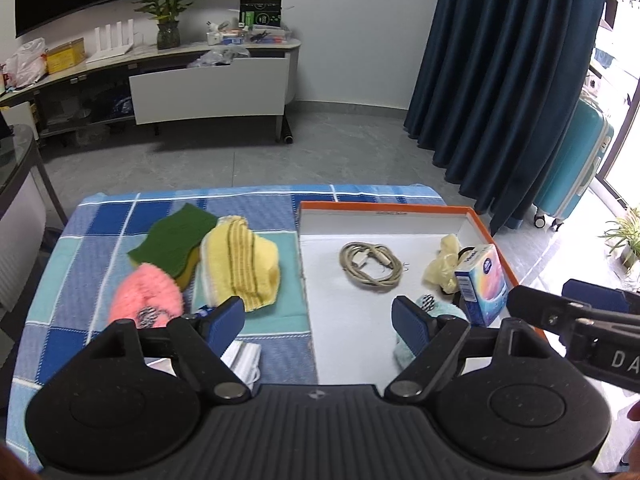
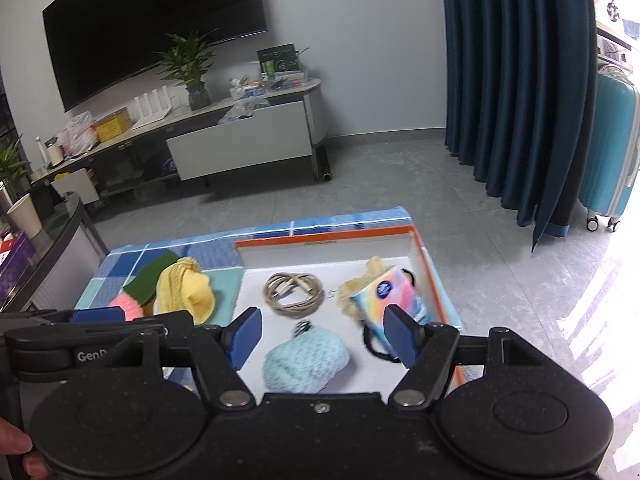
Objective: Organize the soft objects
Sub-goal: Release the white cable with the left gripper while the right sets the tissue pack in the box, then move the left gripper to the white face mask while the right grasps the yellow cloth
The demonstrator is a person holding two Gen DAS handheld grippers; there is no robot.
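Daylight enters from the right side of both views, where the window [image 1: 624, 80] area is blown out to near white and the floor [image 2: 580, 300] carries a bright, washed-out glare. The rest of the room is evenly but softly lit, with dim shadow under the TV cabinet [image 1: 208, 88]. The television [image 2: 152, 20] reads as a flat black patch. Fisheye distortion bends the curtain [image 1: 500, 60] and walls near the edges, and dark vignetting cuts the corners. In the right wrist view, the tissue box [image 2: 394, 292] shows slight motion blur.
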